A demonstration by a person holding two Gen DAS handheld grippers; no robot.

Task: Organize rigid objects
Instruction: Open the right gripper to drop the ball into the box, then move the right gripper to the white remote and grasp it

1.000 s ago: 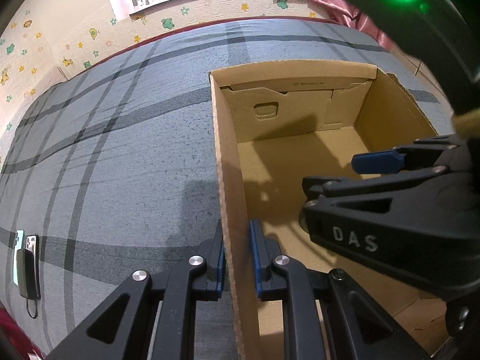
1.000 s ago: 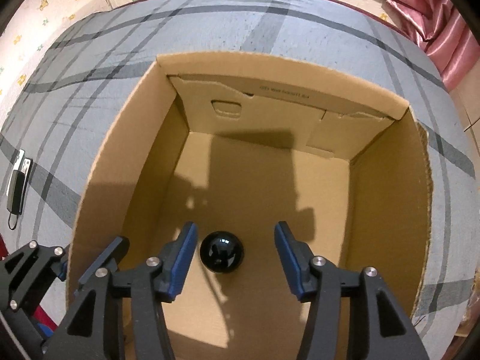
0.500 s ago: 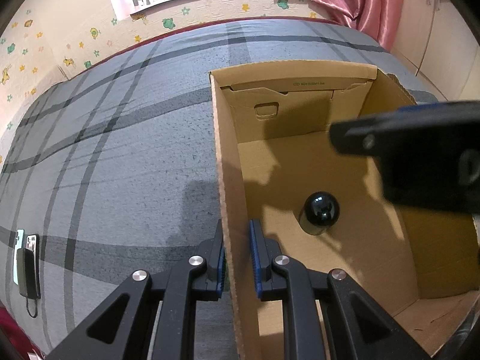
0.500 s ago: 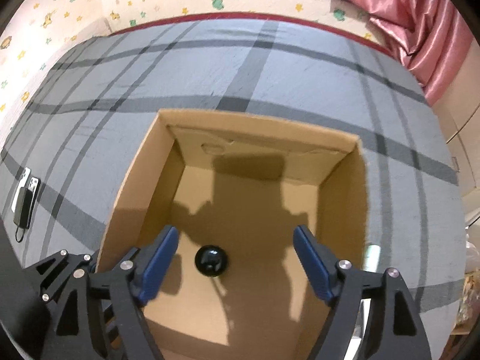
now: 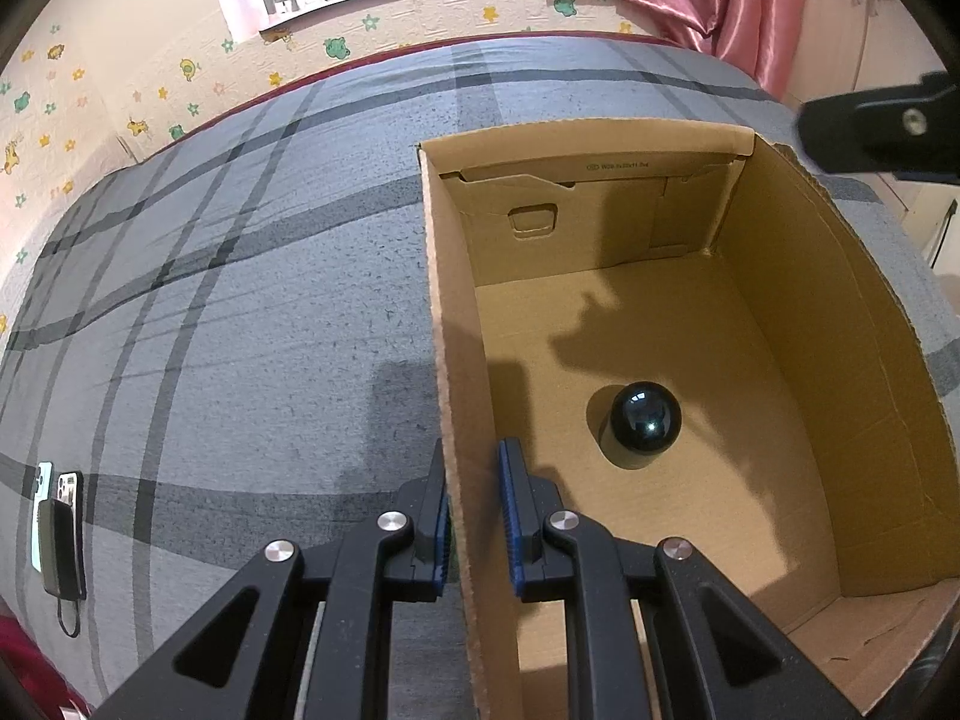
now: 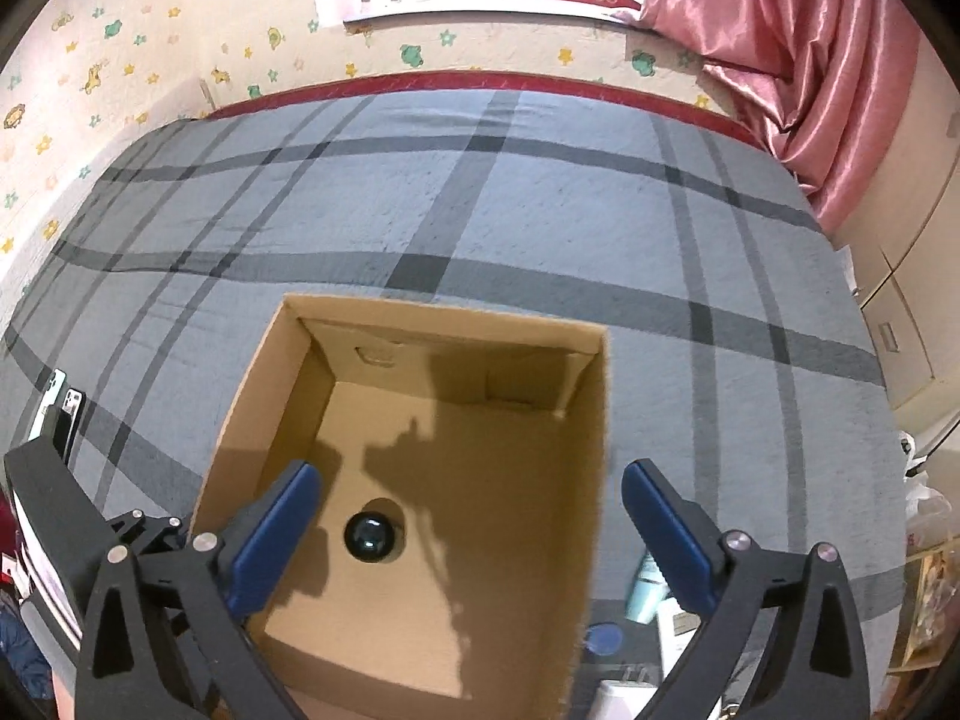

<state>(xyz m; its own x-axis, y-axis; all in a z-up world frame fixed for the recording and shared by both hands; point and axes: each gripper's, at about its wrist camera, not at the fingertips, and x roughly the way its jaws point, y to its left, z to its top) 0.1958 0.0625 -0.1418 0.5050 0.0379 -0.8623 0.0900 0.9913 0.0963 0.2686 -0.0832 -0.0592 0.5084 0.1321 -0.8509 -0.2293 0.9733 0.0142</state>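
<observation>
Left gripper [image 5: 474, 510] was clamped on the left wall of the cardboard box [image 5: 462, 372], one blue pad outside, the other inside. Black ball [image 5: 645, 418] lay on the box floor at about 2 o'clock from that grip, clear of every wall. Right gripper [image 6: 465, 531] hung high over the box, jaws spread wide and holding nothing, ball [image 6: 369, 536] below between its fingers; phones [image 5: 57, 516] on the grey plaid blanket [image 5: 240, 312] at 9 o'clock

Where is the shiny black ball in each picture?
Left wrist: the black ball sits right of centre on the cardboard box floor.
Right wrist: the ball is lower left of centre, beside the left blue pad.
Shared landmark: the square cutout in the box's far wall.
</observation>
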